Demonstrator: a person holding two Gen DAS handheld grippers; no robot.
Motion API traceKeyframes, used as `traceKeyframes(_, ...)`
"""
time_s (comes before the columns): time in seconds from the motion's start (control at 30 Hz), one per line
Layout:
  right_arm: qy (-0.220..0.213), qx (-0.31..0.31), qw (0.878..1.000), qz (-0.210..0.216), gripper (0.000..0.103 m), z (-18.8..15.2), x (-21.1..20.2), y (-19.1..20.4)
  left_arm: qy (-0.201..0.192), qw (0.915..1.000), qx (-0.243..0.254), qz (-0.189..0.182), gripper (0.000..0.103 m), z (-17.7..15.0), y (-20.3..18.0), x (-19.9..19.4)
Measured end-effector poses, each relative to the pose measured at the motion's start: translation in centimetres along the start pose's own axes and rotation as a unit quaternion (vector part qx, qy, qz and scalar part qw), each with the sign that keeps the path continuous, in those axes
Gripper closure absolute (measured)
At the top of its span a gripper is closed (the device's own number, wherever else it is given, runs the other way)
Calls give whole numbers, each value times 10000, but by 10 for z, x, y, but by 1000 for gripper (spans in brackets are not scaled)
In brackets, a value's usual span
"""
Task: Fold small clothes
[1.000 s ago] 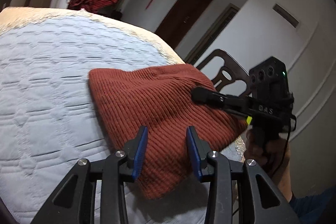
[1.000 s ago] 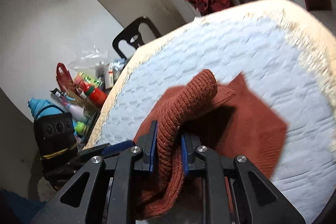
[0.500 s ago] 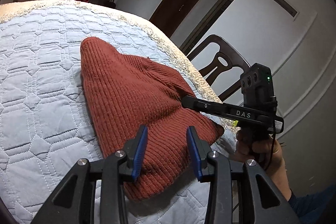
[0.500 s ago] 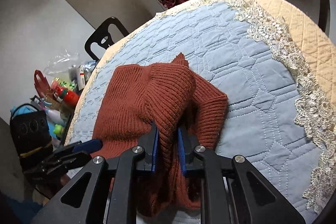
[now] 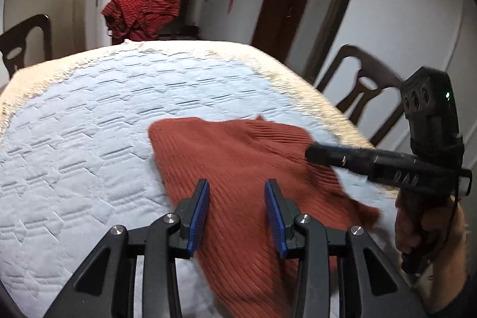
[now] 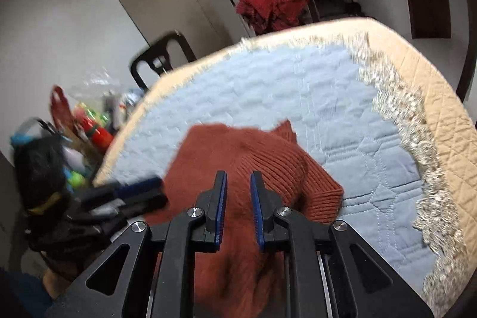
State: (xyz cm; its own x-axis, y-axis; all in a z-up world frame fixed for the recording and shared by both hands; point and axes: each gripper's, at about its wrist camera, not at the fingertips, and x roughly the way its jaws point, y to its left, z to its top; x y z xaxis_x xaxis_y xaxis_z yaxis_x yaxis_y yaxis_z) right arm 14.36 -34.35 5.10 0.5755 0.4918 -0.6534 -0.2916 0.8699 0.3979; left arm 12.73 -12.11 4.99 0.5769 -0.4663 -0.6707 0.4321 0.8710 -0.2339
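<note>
Fold laid down since earlier frame. Rust-red ribbed knit garment (image 6: 262, 166) flat on quilted blue tablecloth (image 5: 89, 139), directly under both tongs, long axis diagonal. Right gripper (image 6: 238, 198) narrow, grip on knit unclear; left gripper (image 5: 237, 213) half-open, empty, equally near.

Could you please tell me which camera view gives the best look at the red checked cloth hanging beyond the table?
The left wrist view shows the red checked cloth best: fairly sharp, draped over something hidden behind the table's far edge. The right wrist view shows it smaller and motion-blurred.
</note>
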Motion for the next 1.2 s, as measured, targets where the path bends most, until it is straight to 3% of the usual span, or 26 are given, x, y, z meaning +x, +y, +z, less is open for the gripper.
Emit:
traceKeyframes(0.07,273,18,9992,-278,89,-5,22,-12,131,9999,-35,98,62,0,2,13)
traceKeyframes(0.2,127,14,9995,-281,90,-9,21,-15,167,9996,14,222,57,-5,0,25)
traceKeyframes(0.43,-152,-383,9984,-397,87,-20,-15,10,-26,9998,-84,172,57,-15,3,-7)
traceKeyframes(0.53,-219,-471,9979,-392,72,-28,-27,13,-71,9994,-303,159,57,-20,14,-18)
traceKeyframes(0.6,-208,-378,9977,-527,56,-32,-27,9,-48,9984,-553,59,57,-24,25,-20)
traceKeyframes(0.73,-79,28,9990,-448,53,-37,-19,-6,61,9957,-898,-212,56,-29,37,-15)
traceKeyframes(0.9,189,487,9978,-406,38,-42,-7,-27,178,9928,-1070,-512,49,-35,42,-7)
traceKeyframes(1.1,153,773,9967,-192,37,-43,-5,-41,350,9852,-1435,-875,41,-41,49,10)
traceKeyframes(1.2,115,901,9958,-67,37,-41,-5,-46,344,9852,-1406,-918,39,-40,46,14)
